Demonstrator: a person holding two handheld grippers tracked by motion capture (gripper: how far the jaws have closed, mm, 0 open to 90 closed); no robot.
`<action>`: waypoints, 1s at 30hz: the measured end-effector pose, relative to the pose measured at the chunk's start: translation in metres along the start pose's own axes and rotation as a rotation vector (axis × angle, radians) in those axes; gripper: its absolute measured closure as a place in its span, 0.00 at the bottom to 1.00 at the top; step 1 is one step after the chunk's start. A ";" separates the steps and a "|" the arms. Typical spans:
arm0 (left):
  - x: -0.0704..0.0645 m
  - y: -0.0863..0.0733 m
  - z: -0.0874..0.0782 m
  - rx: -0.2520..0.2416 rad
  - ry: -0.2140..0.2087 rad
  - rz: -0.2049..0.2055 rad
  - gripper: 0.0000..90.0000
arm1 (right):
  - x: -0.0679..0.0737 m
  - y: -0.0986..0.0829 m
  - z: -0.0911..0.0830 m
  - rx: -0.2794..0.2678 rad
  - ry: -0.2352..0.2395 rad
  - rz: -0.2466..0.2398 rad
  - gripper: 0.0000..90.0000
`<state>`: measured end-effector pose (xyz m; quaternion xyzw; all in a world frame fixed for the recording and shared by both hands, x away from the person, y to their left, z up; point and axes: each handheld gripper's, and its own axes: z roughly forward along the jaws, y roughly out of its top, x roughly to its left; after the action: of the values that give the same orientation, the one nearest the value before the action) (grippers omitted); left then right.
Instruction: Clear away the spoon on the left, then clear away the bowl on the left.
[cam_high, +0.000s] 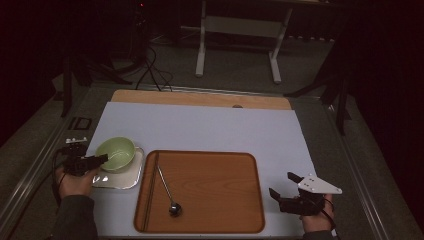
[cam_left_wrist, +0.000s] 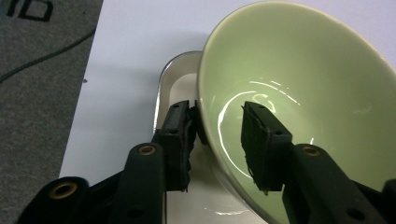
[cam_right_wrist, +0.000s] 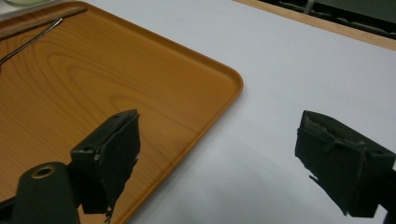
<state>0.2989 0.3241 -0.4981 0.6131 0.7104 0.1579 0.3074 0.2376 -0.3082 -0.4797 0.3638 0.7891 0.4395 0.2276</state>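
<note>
Currently the green bowl (cam_left_wrist: 299, 93) is being gripped at its rim by the left gripper (cam_left_wrist: 219, 140), jaws astride the wall; a steady lift off the metal tray (cam_high: 131, 176) is called for, while the right gripper (cam_high: 285, 186) is held open.

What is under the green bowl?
The green bowl rests on a shallow silver dish, with the left gripper straddling its rim. The dish's middle is hidden beneath the bowl.

pale green bowl (cam_high: 116, 153), silver dish (cam_high: 120, 178), orange woodgrain tray (cam_high: 215, 190), black claws, lt blue-white mat (cam_high: 210, 130)
</note>
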 end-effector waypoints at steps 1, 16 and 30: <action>0.001 0.000 0.001 0.004 -0.003 -0.003 0.72 | 0.000 0.000 0.000 0.000 0.000 0.000 0.15; 0.004 0.002 0.009 0.042 -0.005 -0.055 0.81 | 0.000 0.000 0.000 -0.001 0.000 0.000 0.15; 0.006 0.005 0.012 0.035 -0.024 -0.089 0.88 | 0.000 0.000 0.001 0.004 0.002 -0.002 0.15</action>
<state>0.3101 0.3286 -0.5058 0.5880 0.7359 0.1241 0.3119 0.2379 -0.3076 -0.4800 0.3632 0.7905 0.4381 0.2264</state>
